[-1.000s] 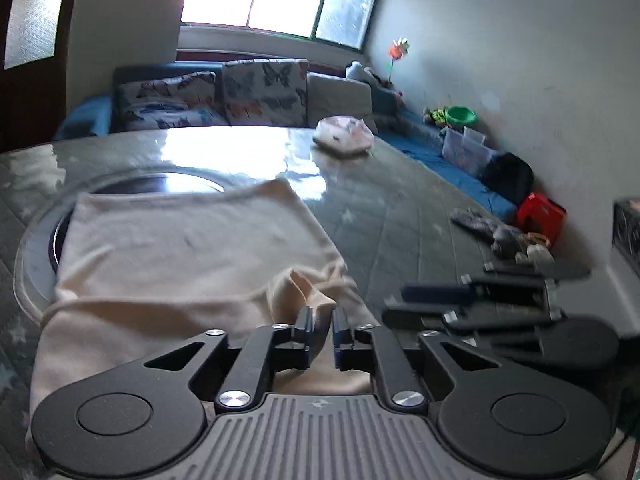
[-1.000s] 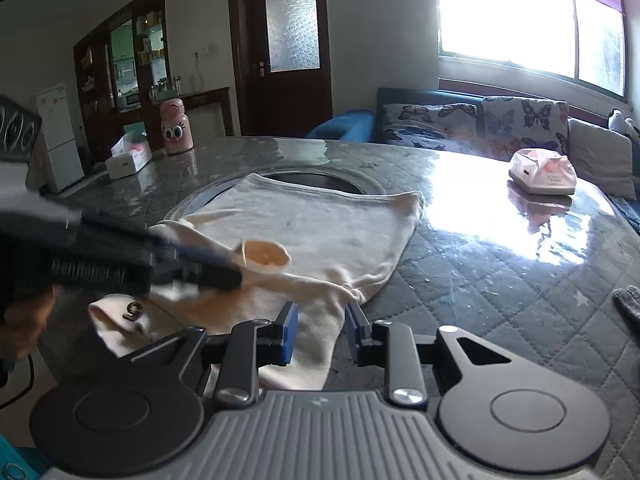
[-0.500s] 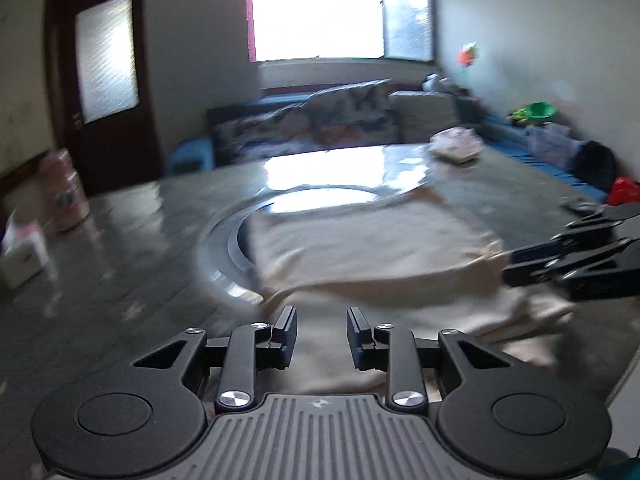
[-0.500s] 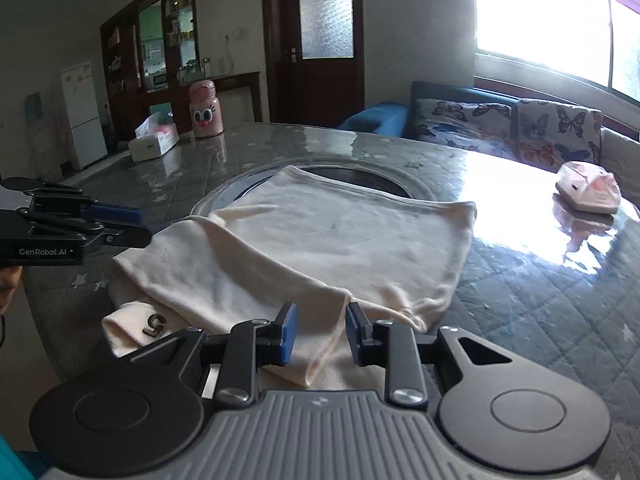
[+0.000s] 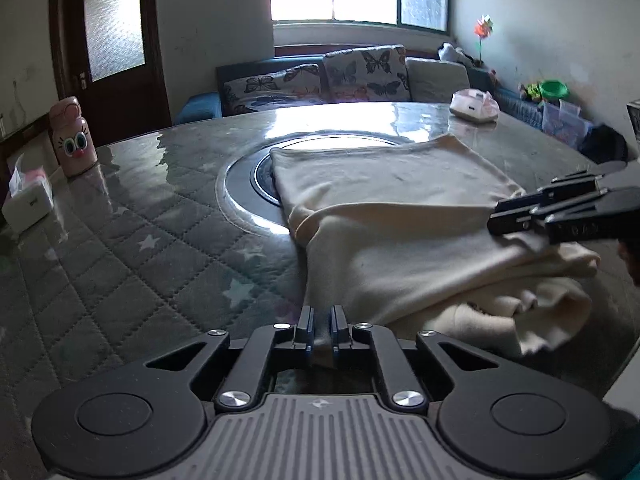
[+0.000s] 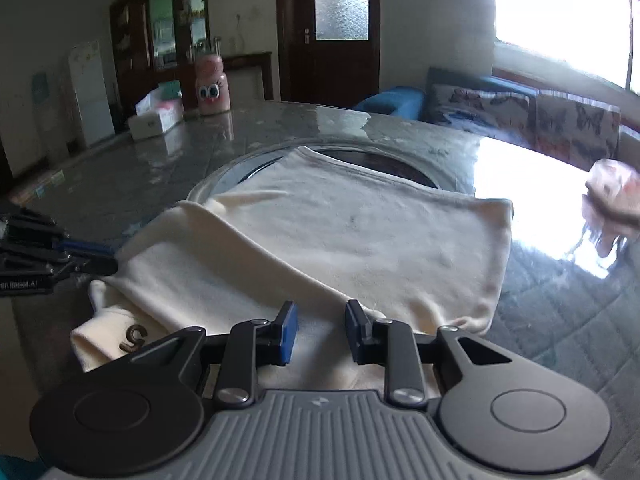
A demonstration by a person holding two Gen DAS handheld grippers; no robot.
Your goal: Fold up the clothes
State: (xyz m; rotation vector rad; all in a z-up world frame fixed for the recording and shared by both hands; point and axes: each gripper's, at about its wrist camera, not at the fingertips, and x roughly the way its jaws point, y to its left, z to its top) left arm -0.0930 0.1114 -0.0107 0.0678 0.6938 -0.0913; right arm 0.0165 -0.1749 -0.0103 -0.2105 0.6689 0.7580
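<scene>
Left wrist view, closing left tool (image 5: 321, 330) beside cream garment (image 5: 400, 216)

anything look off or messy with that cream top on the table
Yes: the cream garment is flat at its far end, but its near edge by the table rim is bunched in loose, uneven layers.

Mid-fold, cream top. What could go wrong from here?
1. Left gripper is closing beside the cream top with no cloth visibly between its jaws: it may grab nothing.
2. The near corner is bunched in layers by the open right gripper: a pinch there may catch only some layers.
</scene>
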